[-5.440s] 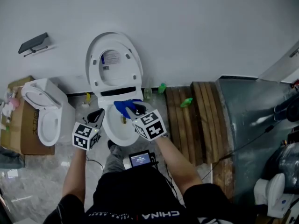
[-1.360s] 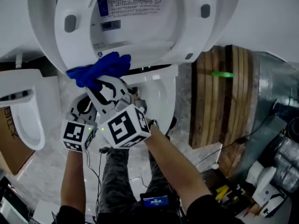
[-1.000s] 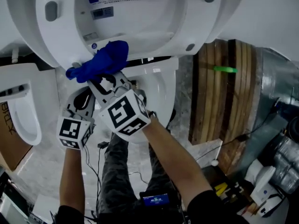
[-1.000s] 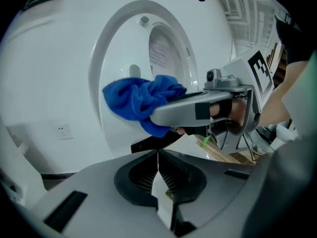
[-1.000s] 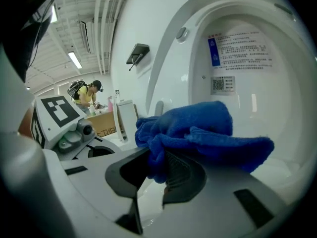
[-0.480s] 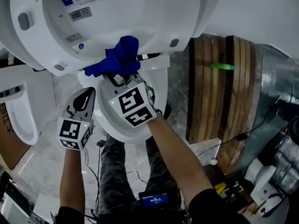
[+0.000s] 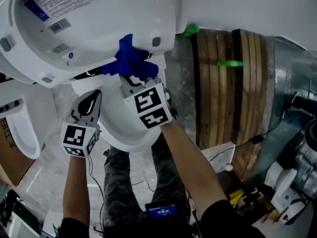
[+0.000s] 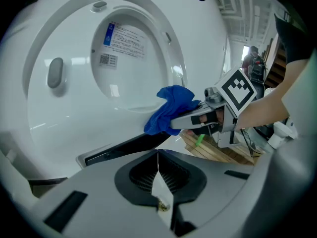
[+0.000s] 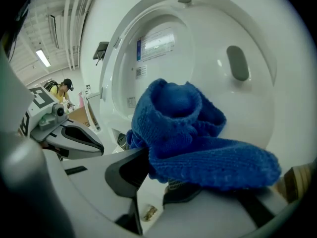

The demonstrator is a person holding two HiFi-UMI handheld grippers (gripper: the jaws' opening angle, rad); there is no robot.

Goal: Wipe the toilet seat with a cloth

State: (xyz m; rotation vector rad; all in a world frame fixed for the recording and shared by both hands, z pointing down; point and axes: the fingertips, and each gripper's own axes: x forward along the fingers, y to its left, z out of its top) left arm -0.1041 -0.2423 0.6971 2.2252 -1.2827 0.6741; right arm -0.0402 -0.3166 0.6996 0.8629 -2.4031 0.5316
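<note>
The white toilet's raised seat and lid are seen filling the upper left of the head view, with a printed label and grey bumper pads showing on the underside. Below them, the white oval bowl is seen, with the person's legs under it. To the right, a stack of dark wooden slats is laid on the floor, and a second white toilet is caught at the left edge.

The right gripper is held up at the lower right rim of the raised seat. Its jaws are clamped on a blue knitted cloth, which is bunched and pressed against the seat just beside a grey bumper.

The left gripper is held near the bowl's left rim, apart from the cloth. Its jaws are closed together, and nothing is gripped between them.

A small green item is seen lying across the slats.
</note>
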